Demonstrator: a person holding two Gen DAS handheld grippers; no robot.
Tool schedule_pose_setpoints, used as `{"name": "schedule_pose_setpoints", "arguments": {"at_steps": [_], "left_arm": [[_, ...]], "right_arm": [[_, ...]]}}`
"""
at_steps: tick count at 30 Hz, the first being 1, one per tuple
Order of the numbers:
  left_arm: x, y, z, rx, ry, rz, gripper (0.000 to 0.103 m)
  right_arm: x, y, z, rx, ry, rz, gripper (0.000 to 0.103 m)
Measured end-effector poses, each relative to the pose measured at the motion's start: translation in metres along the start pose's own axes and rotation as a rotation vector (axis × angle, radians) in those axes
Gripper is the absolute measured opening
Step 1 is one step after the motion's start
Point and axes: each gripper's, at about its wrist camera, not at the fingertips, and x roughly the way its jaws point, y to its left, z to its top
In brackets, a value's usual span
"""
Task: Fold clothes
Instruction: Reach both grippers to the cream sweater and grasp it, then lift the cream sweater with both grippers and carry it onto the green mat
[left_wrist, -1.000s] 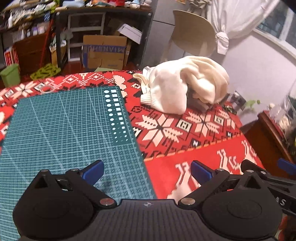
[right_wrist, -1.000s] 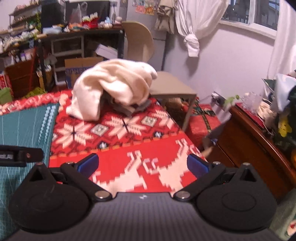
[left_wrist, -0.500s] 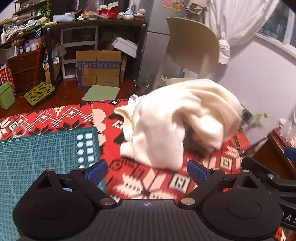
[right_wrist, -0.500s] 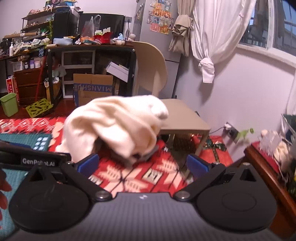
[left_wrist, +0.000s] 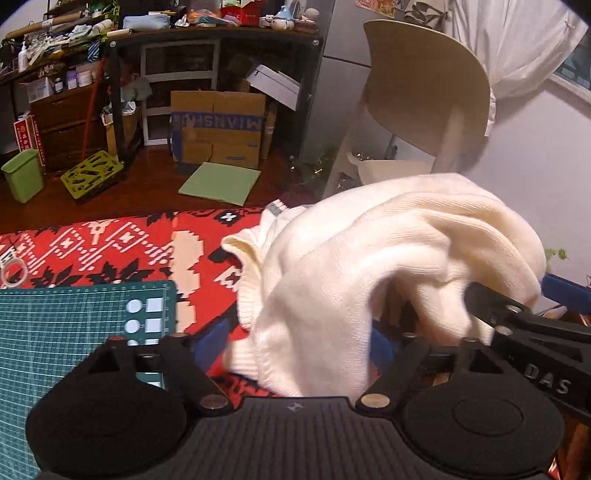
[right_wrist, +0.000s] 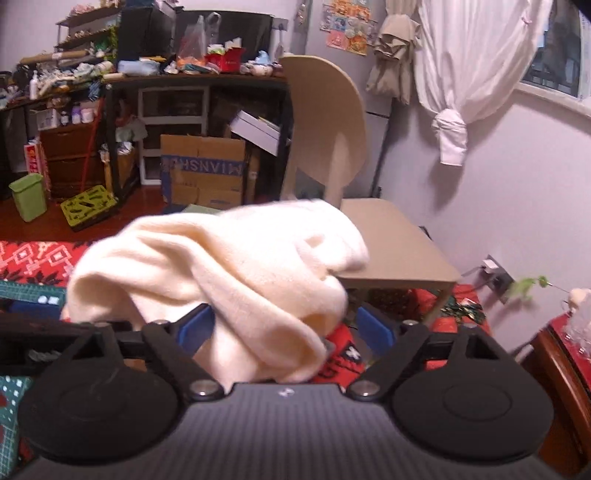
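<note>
Cream sweater (left_wrist: 388, 266), bunched in a heap on the red patterned cloth (left_wrist: 110, 243) beside the green mat (left_wrist: 66, 325), lies straight ahead of both tongs, its bulk spreading sideways. Left gripper (left_wrist: 299, 341) and right gripper (right_wrist: 282, 325) tilt down, jaws closing around folds, neither visibly pinching yet; neither looks nearer.

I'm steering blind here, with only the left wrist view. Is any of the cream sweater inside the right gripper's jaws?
Observer: Yes. A fold of the cream sweater hangs between the right gripper's closing jaws, in front of the left pad.
Operator: What lies under that fold?
Observer: The red patterned cloth, showing between the sweater and the right pad.
Operator: Anything past the table's right end?
Observer: A dark wooden cabinet stands there.
</note>
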Motion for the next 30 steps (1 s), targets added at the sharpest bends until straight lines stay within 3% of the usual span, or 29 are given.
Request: {"name": "schedule_pose_setpoints", "arguments": {"at_steps": [1,3,6,9,15,23,30], "left_arm": [[-0.001,-0.002,-0.001,0.008,0.0,-0.002,0.044],[-0.008,-0.006,-0.001,0.025,-0.02,0.007,0.027],[-0.019,-0.005,-0.003,0.02,-0.039,0.013,0.019],[-0.03,0.008,-0.004,-0.031,-0.035,0.006,0.017],[-0.068,0.042,-0.02,-0.064,-0.032,0.008,0.016],[-0.124,0.1,-0.055,-0.115,-0.01,0.018,0.016],[-0.171,0.152,-0.098,-0.239,0.023,0.035,0.016]], "right_arm": [[0.003,0.001,0.002,-0.002,-0.002,0.017,0.067],[0.003,0.006,0.004,-0.013,-0.013,0.04,0.053],[-0.007,0.015,0.004,-0.041,-0.024,0.056,0.039],[-0.026,0.023,0.002,-0.018,-0.024,0.088,0.026],[-0.071,0.056,-0.012,-0.02,-0.014,0.177,0.02],[-0.144,0.129,-0.049,-0.022,0.024,0.297,0.019],[-0.212,0.184,-0.094,0.028,0.057,0.372,0.019]]}}
